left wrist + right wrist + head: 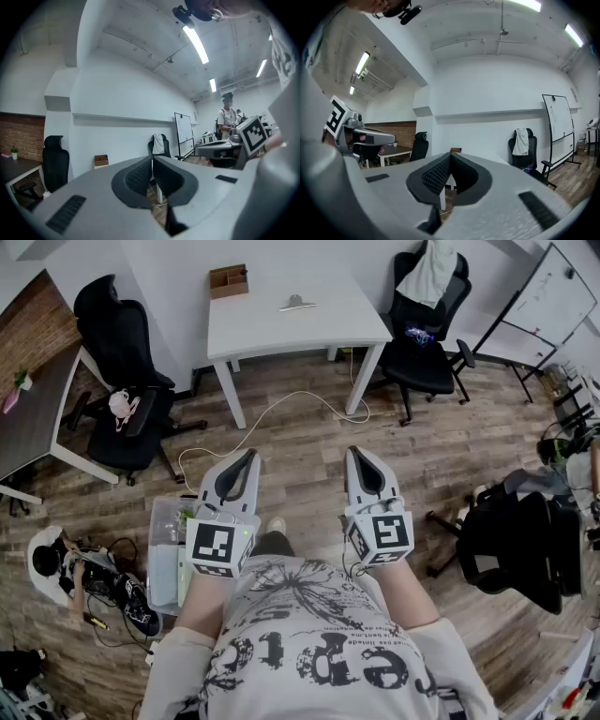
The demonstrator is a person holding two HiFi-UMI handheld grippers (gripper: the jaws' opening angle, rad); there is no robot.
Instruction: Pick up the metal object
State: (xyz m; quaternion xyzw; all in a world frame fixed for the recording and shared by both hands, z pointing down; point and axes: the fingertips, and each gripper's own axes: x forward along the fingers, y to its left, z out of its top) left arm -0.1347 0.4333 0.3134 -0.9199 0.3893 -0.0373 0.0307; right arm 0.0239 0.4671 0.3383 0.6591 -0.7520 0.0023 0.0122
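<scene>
1. While the task calls for a pickup, neither tool has anything in it. The left tongs [250, 455] show their ribbed pads pressed together in the left gripper view, with nothing between them. The right tongs [355, 452] are likewise pressed together and empty in the right gripper view.
2. Both tongs are held side by side, close in front of the person's chest. They point forward over the wooden floor [309, 456].
3. The metal object [296, 305], a small silvery piece whose exact form is too small to tell, lies flat on the white tabletop [323, 329]. It sits toward the far edge, right of a wooden box [229, 281] and apart from it.
4. The tabletop stands well apart from both tongs. Open floor and a loose white cable [281, 409] lie between.
5. Black office chairs [122, 348] flank the tabletop on either side, and neither blocks the straight route to it.
6. Progress, as judged: none of the task is done. The object is untouched and no approach is evident.
7. Remaining, as judged: close the distance to the tabletop, spread one pair of tongs, set its pads on either side of the object, pinch and lift. The object lies low and flat, so the pads will likely need to come down near the surface.
</scene>
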